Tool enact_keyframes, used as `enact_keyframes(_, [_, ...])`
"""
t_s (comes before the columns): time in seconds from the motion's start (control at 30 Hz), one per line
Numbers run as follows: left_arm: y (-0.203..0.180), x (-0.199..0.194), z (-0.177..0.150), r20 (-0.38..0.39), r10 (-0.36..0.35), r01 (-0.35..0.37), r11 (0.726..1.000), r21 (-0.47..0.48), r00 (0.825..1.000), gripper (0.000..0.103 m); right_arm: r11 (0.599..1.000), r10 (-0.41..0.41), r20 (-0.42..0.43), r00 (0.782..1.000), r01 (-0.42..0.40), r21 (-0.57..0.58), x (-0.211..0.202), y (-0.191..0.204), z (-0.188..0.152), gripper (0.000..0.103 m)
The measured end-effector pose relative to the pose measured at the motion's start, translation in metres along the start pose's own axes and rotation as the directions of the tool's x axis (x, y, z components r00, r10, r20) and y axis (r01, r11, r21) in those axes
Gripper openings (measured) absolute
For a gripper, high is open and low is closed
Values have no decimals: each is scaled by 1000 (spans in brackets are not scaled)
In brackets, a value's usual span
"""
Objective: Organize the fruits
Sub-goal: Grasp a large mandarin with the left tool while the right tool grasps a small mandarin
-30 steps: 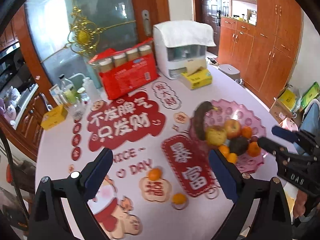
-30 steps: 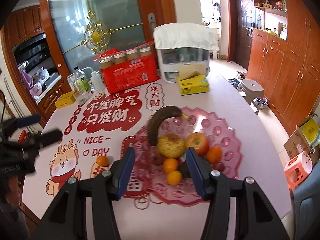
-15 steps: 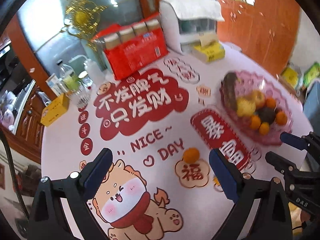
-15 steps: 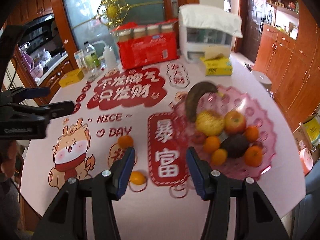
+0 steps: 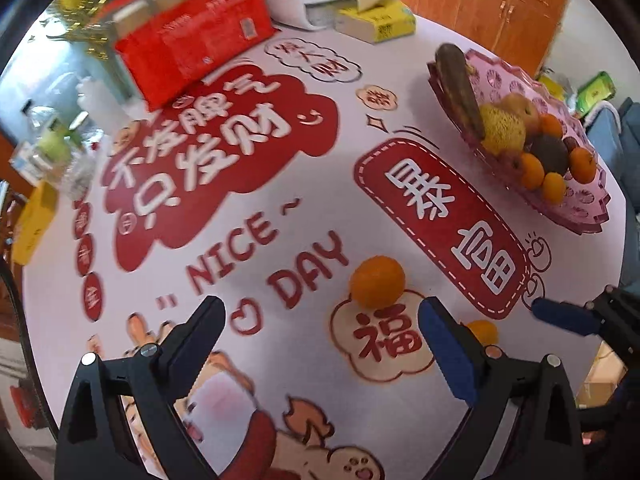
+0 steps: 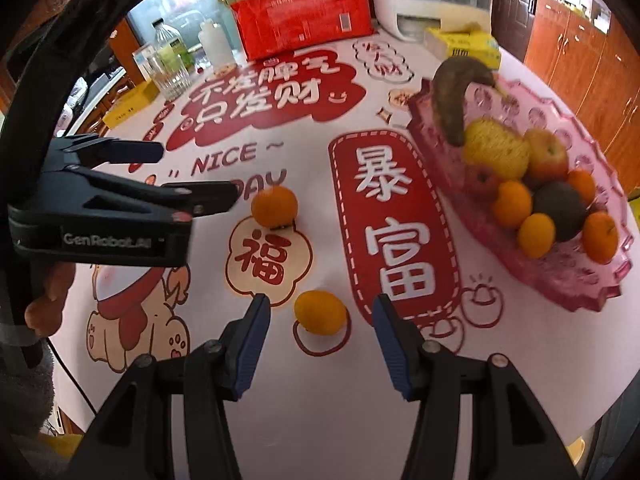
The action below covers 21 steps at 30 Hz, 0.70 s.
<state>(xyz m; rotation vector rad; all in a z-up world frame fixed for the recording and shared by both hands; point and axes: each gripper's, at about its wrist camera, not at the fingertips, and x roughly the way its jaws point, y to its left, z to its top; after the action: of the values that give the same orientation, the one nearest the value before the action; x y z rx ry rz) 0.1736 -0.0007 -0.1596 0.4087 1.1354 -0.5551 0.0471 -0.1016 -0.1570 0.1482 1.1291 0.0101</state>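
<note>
Your right gripper [image 6: 320, 340] points down at the table with its jaws apart and nothing between the pads; the nearer tangerine [image 6: 320, 312] sits on the tablecloth [image 6: 320, 420] just beyond the fingertips, in line with the gap but not touched. Take that tangerine as your landmark. Just past it and a little to the left lies the second tangerine [image 6: 274, 206], at the top edge of the round printed badge. Your left gripper [image 6: 192, 176] comes in from the left of that second tangerine, close to it but apart from it, with its two fingers spread and empty; your hand [image 6: 48, 296] shows under its body.

In the left wrist view the left gripper [image 5: 320, 320] stands wide, and the second tangerine [image 5: 377, 280] lies just ahead between the fingertips, untouched. The nearer tangerine [image 5: 482, 330] is half hidden behind the right finger, and the right gripper's blue tip [image 5: 560, 316] pokes in beside it.

To the right of and beyond the landmark stands the pink fruit tray [image 6: 560, 280], holding several tangerines, a dark round fruit that may be an avocado, an apple, a yellow pear-like fruit and a brown banana [image 6: 454, 96]. Farther back are the red carton pack [image 6: 304, 12], a yellow tissue box [image 6: 468, 46], bottles [image 6: 172, 56] and a white appliance [image 6: 436, 0].
</note>
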Motion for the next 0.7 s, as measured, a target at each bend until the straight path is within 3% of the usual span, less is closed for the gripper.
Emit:
enact_keyframes(0.3, [-12, 47, 8, -40, -93, 94, 995, 23, 995, 92, 999, -23, -44, 999, 25, 43, 36, 1, -1, 54])
enact_keyframes(0.5, [-17, 63, 9, -59, -132, 135, 990, 33, 989, 77, 997, -22, -51, 998, 26, 78, 49, -3, -5, 41])
enact_keyframes(0.57, [-17, 66, 9, -66, -140, 143, 989, 38, 988, 67, 996, -22, -45, 999, 26, 80, 50, -2, -5, 36])
enact_keyframes(0.7, [-18, 68, 8, -68, -152, 155, 987, 50, 986, 52, 995, -30, -38, 999, 33, 95, 50, -3, -5, 35])
